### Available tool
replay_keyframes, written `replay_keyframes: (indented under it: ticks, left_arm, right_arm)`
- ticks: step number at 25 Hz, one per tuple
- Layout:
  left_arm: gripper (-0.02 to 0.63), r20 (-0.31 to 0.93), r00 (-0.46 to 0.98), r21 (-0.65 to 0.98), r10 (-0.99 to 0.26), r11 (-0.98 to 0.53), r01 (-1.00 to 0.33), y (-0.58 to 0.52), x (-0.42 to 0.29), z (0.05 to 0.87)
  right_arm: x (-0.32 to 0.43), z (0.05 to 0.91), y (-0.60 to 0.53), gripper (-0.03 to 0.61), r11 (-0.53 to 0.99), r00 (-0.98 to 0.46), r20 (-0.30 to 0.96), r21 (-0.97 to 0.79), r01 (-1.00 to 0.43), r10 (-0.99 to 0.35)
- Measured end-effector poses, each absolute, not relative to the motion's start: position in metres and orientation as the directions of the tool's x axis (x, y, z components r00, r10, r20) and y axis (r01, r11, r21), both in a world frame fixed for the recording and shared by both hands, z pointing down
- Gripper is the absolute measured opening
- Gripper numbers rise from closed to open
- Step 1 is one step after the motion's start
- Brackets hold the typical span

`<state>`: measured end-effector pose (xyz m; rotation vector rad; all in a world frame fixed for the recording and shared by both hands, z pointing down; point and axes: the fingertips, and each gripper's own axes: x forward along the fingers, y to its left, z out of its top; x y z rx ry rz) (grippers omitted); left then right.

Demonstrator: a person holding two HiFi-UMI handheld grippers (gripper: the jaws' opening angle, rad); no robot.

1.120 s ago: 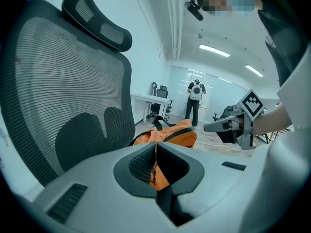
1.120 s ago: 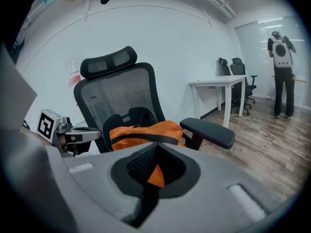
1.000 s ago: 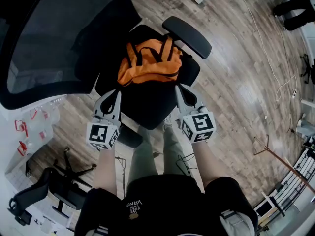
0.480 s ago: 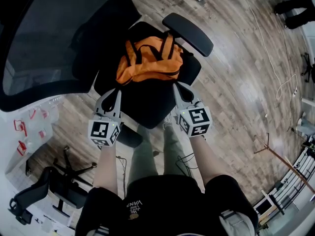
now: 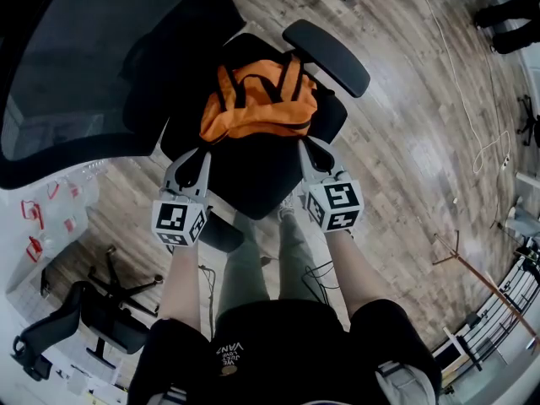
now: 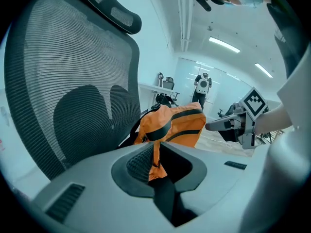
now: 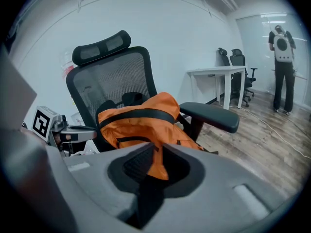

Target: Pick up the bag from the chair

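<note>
An orange bag [image 5: 257, 104] with black straps lies on the seat of a black office chair [image 5: 253, 174], against its mesh backrest [image 5: 84, 57]. My left gripper [image 5: 189, 157] hovers at the seat's front left, short of the bag. The right gripper [image 5: 310, 150] hovers at the front right, just below the bag's near corner. Both are shut with nothing held. The left gripper view has the bag [image 6: 175, 125] beyond the closed tips [image 6: 156, 143], and the right gripper view has the bag [image 7: 138, 118] beyond its tips [image 7: 158, 145]. Neither gripper touches the bag.
The chair's armrest [image 5: 327, 56] sticks out to the right of the bag. A white cable [image 5: 485, 146] trails over the wooden floor. A second chair [image 5: 84, 319] stands at lower left. A white desk [image 7: 216, 74] and a standing person [image 7: 282, 72] are farther off.
The right gripper has edged slightly up toward the bag. The left gripper has hardly moved. Both stay shut and empty.
</note>
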<state>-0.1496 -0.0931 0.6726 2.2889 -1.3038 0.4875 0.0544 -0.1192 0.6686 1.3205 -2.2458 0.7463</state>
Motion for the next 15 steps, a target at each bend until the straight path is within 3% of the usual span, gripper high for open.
replay_keyframes:
  ticks: [1, 2, 6, 9, 15]
  left_arm:
    - [0.055, 0.515, 0.489, 0.215, -0.704, -0.446, -0.869, -0.092, -0.150, 0.674]
    - [0.058, 0.517, 0.492, 0.219, -0.700, -0.447, -0.867, -0.092, -0.149, 0.675]
    - [0.170, 0.525, 0.507, 0.240, -0.683, -0.453, -0.859, -0.092, -0.145, 0.681]
    - [0.195, 0.525, 0.518, 0.247, -0.676, -0.461, -0.852, -0.094, -0.141, 0.684]
    - [0.209, 0.528, 0.520, 0.252, -0.671, -0.461, -0.851, -0.103, -0.137, 0.689]
  right_arm:
    - [0.054, 0.671, -0.118, 0.114, 0.401, -0.456, 0.609, -0.236, -0.885, -0.649]
    - [0.053, 0.673, -0.118, 0.164, 0.400, -0.457, 0.616, -0.240, -0.885, -0.642]
    - [0.051, 0.676, -0.118, 0.171, 0.403, -0.461, 0.621, -0.244, -0.882, -0.634]
    - [0.048, 0.680, -0.119, 0.264, 0.405, -0.469, 0.627, -0.254, -0.878, -0.622]
    - [0.044, 0.682, -0.125, 0.273, 0.409, -0.471, 0.621, -0.253, -0.877, -0.626]
